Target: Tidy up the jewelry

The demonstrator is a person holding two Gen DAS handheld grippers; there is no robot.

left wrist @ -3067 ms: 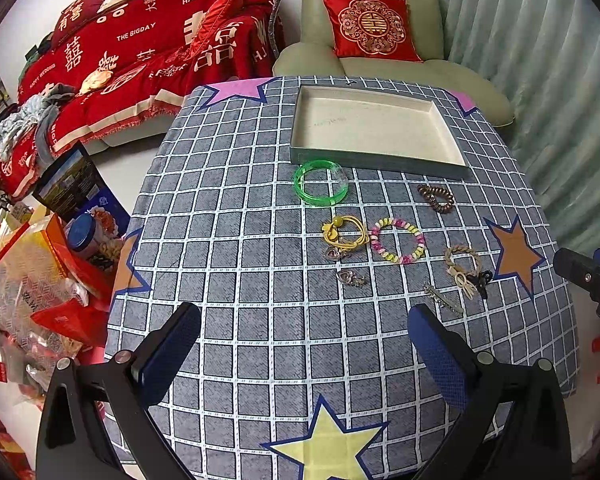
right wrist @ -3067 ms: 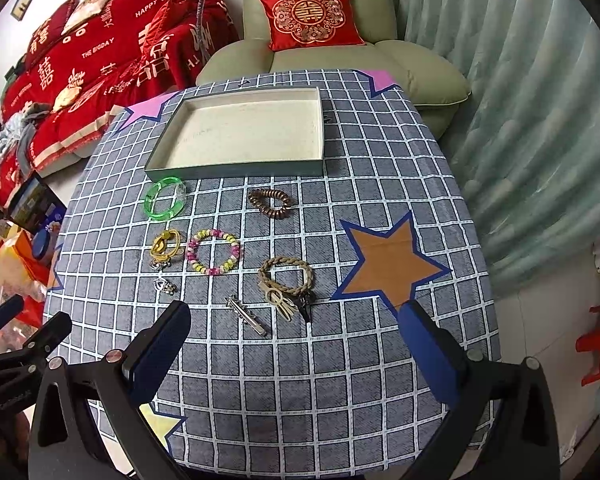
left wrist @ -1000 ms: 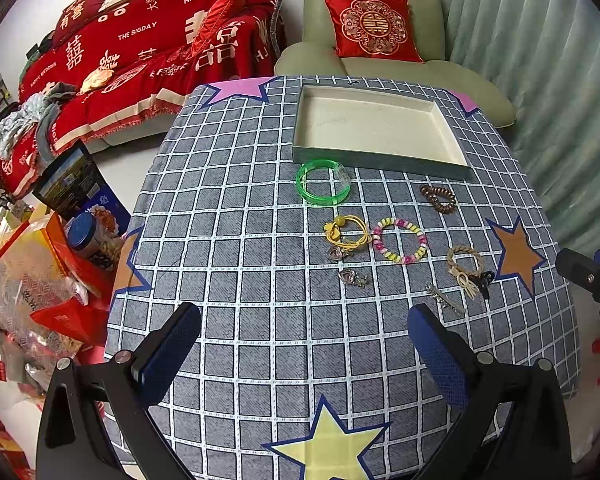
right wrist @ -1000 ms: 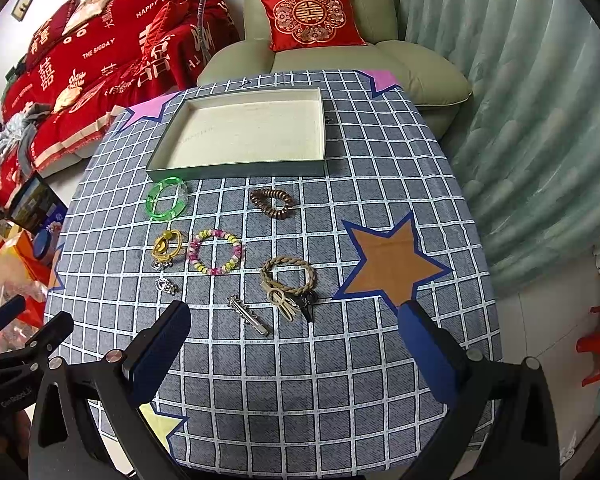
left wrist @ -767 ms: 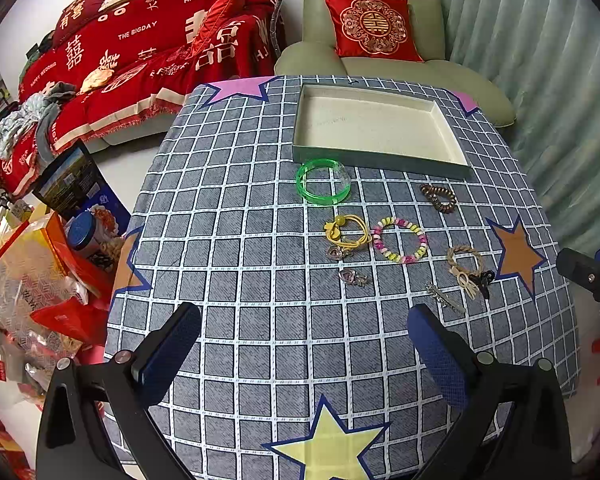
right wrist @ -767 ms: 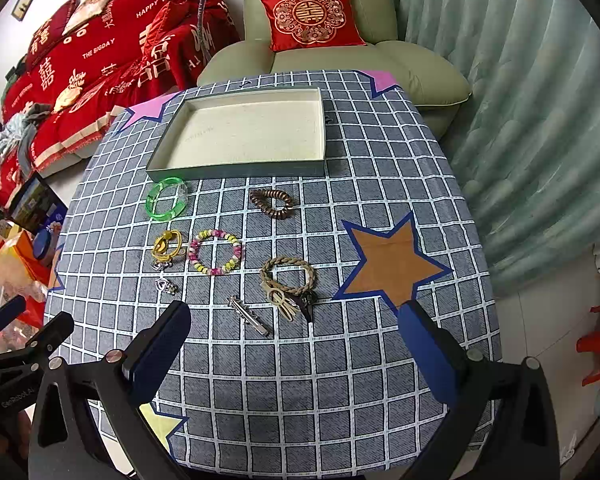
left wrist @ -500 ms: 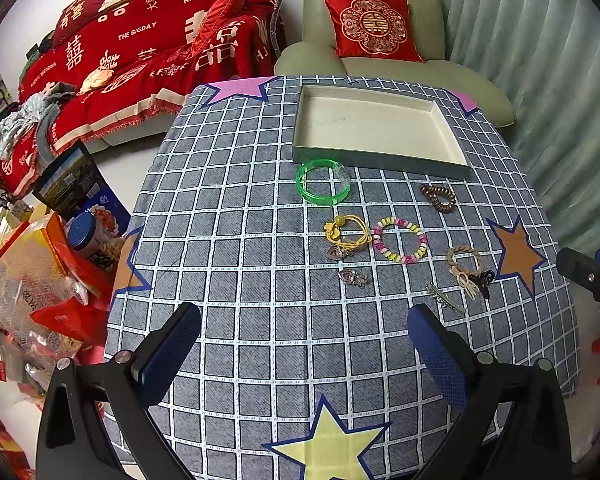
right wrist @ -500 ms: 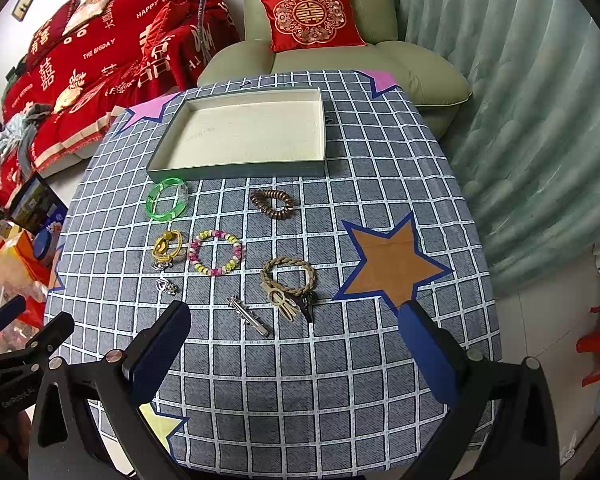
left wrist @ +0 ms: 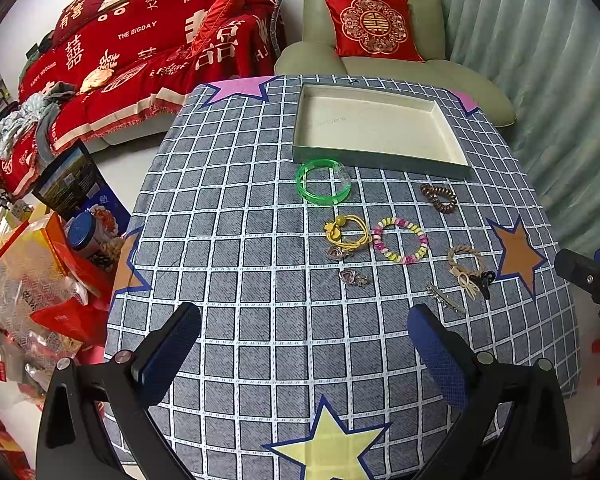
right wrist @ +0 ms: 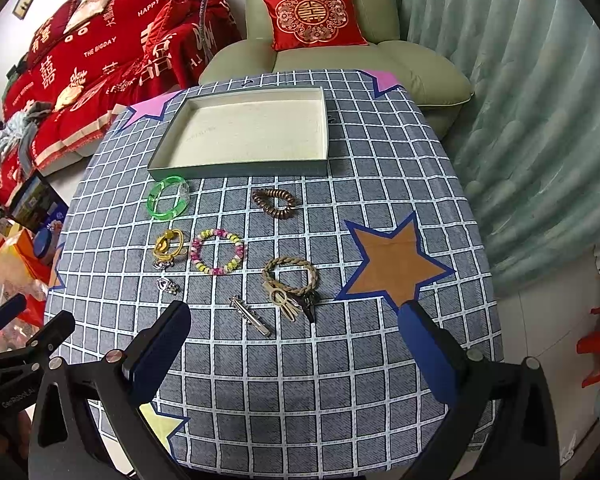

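Left hand-held gripper [left wrist: 302, 334] wide, empty, right hand-held gripper [right wrist: 294, 330] wide, empty, both above counter [left wrist: 236, 280], green bangle [left wrist: 323, 181] just beside empty tray [left wrist: 380, 156], remaining jewelry scattered nearer.

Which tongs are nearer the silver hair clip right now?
Right. The right tongs hang open just short of the silver hair clip, which lies almost between their tips. The left tongs are also open, with the clip off to their right.

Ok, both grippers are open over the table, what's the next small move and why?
Probably lower the right gripper onto the metal hair clip: it lies nearest between the open fingers, and the tray holds nothing yet, with all jewelry on the cloth.
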